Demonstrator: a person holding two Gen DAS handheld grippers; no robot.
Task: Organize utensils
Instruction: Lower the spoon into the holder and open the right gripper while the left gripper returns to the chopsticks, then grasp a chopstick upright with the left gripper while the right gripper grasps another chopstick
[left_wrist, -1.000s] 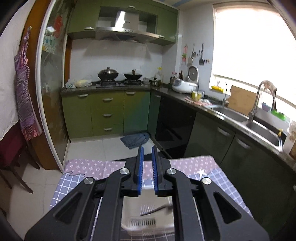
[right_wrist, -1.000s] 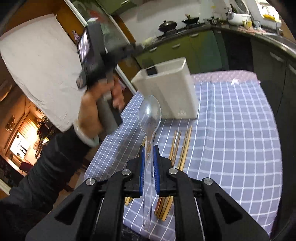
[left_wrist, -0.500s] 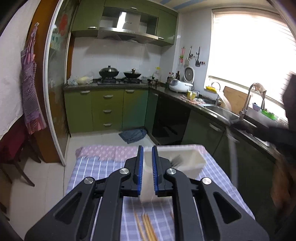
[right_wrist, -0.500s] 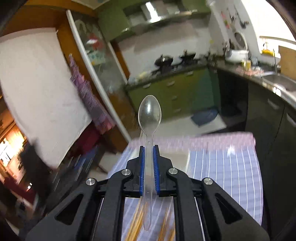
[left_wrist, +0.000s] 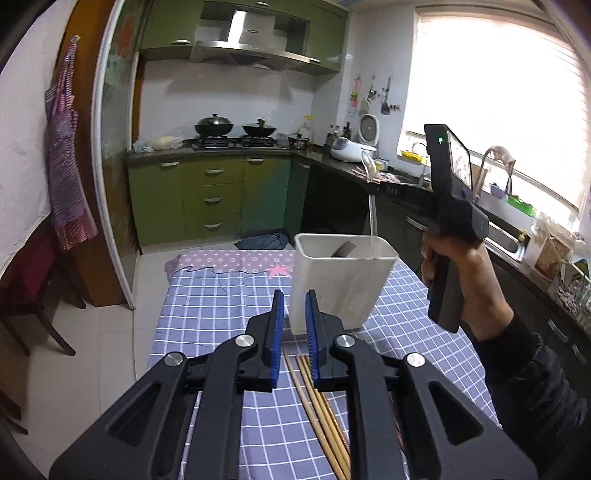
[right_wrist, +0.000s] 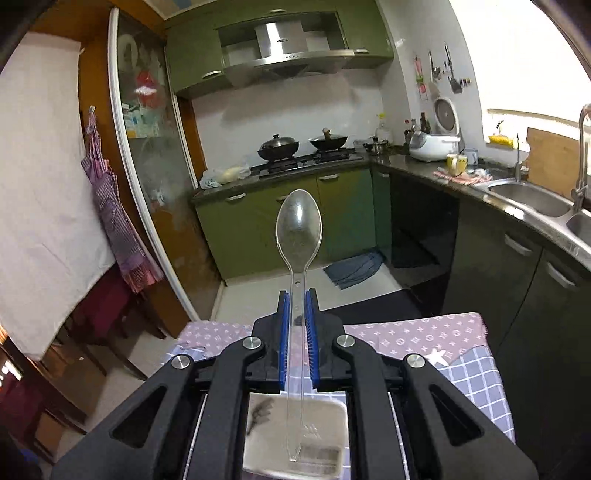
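I had the clear plastic spoon (right_wrist: 298, 236) pinched between the fingers (right_wrist: 283, 332) of my right gripper (right_wrist: 296, 325), the blue pads closed on the upper part of its handle. The bowl stood well above the fingertips and the rest of the handle ran down between them, its end hanging inside the mouth of the white utensil holder (right_wrist: 334, 410) directly below. Something dark lay at the bottom of that holder; I could not tell what it was.

From the left wrist camera I saw the same holder (left_wrist: 338, 288) standing upright on the checked cloth of the surface (left_wrist: 207, 314), just beyond the tips of my left gripper (left_wrist: 294, 332). The right gripper (left_wrist: 384, 190) was above it with the spoon (left_wrist: 371, 206) pointing down, its lower end at the holder's far right corner. The right hand (left_wrist: 461, 273) gripped the handle to the right of the holder.

My left gripper's fingers (left_wrist: 275, 328) stood a narrow gap apart with nothing between them. Under them lay a bundle of wooden chopsticks (left_wrist: 321, 410), flat on the cloth, running from near the holder's base toward me
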